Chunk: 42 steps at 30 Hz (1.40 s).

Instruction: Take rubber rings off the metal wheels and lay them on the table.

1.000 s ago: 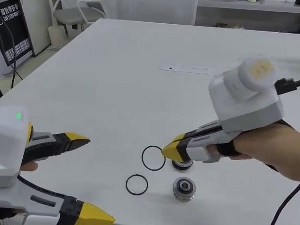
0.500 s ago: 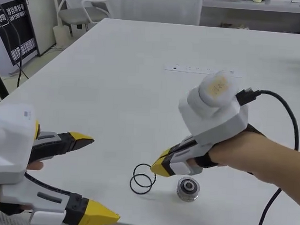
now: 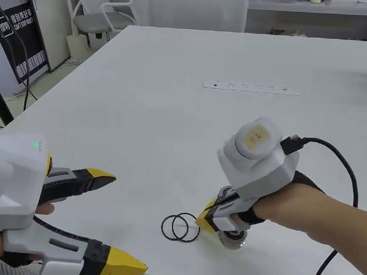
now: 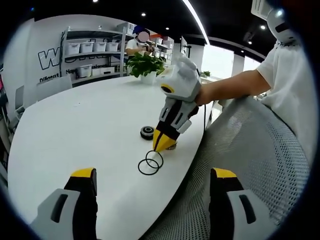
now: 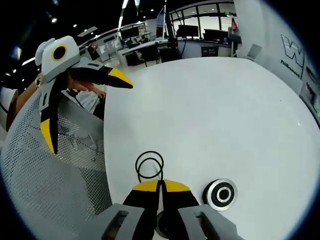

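Two black rubber rings (image 3: pixel 180 227) lie flat and overlapping on the white table (image 3: pixel 173 101); they also show in the gripper views (image 4: pixel 151 163) (image 5: pixel 150 166). My right gripper (image 3: pixel 203 221) is shut, its yellow tips (image 5: pixel 160 186) low over the table at the rings' edge; I cannot tell whether a ring is pinched. One metal wheel (image 3: pixel 232 239) sits right under this gripper. A second wheel (image 5: pixel 220 194) (image 4: pixel 147 132) stands just beside it. My left gripper (image 3: pixel 119 223) (image 4: pixel 152 172) is open and holds nothing, to the left of the rings near the table's front edge.
A white power strip (image 3: pixel 248 87) lies far back on the table. The right gripper's cable (image 3: pixel 345 173) loops over my hand. A mesh chair (image 4: pixel 235 150) stands at the front edge. An office chair (image 3: pixel 100 14) stands beyond the far left corner.
The right gripper has come toward the front edge, and one ring has slid with it onto the other; the rings now overlap. The left gripper has stayed open in place.
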Each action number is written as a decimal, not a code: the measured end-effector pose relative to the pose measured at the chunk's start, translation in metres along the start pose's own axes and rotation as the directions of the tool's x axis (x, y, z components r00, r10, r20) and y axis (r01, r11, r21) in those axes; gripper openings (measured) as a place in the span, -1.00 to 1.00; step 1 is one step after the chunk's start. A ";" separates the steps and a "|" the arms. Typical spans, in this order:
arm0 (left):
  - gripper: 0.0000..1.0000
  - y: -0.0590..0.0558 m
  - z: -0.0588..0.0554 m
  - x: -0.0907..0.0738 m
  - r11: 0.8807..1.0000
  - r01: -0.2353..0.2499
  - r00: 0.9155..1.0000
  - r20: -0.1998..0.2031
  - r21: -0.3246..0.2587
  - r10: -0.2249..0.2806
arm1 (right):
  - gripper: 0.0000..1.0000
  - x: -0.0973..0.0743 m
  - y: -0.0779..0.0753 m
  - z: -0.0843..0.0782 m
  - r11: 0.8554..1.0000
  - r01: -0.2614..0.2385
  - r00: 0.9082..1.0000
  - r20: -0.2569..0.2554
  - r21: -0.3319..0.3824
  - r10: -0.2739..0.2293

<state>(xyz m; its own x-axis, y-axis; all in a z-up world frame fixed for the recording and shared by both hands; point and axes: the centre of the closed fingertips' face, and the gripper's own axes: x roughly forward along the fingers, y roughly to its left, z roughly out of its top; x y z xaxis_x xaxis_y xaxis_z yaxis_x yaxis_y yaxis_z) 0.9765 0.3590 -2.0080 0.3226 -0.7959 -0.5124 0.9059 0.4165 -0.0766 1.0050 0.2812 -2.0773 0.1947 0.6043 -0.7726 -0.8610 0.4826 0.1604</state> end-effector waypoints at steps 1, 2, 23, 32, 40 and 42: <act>0.85 0.000 0.000 0.000 1.000 -0.001 1.000 0.000 -0.001 0.001 | -1.00 0.000 -0.001 0.000 1.000 0.005 1.000 0.002 -0.001 -0.005; 0.85 0.000 0.000 0.000 1.000 -0.002 1.000 -0.002 -0.002 0.002 | -1.00 0.000 -0.002 0.001 1.000 0.012 1.000 0.006 -0.001 -0.012; 0.82 -0.002 -0.006 0.001 1.000 0.010 0.999 -0.045 0.007 -0.010 | -0.80 -0.044 -0.026 0.028 0.998 0.053 0.979 0.197 0.040 -0.060; 0.82 -0.001 0.013 -0.003 0.999 0.022 1.000 -0.005 0.037 -0.022 | -0.69 -0.068 -0.037 0.037 0.997 0.070 0.952 0.297 0.022 -0.073; 0.83 0.009 0.047 -0.005 0.995 0.016 0.999 0.038 0.098 -0.020 | -0.68 -0.091 -0.061 0.035 0.988 0.128 0.928 0.341 0.091 -0.152; 0.83 0.010 0.058 -0.003 0.992 0.021 0.998 0.049 0.122 -0.027 | -0.68 -0.096 -0.066 0.031 0.983 0.147 0.923 0.342 0.107 -0.175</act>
<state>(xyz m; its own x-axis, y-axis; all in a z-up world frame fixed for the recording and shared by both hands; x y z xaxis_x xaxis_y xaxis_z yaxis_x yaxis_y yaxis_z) 1.0006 0.3404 -1.9572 0.3106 -0.8275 -0.4677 0.9393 0.3426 0.0176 1.0578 0.2105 -1.9946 0.4911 0.6903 -0.5312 -0.7678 0.6311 0.1102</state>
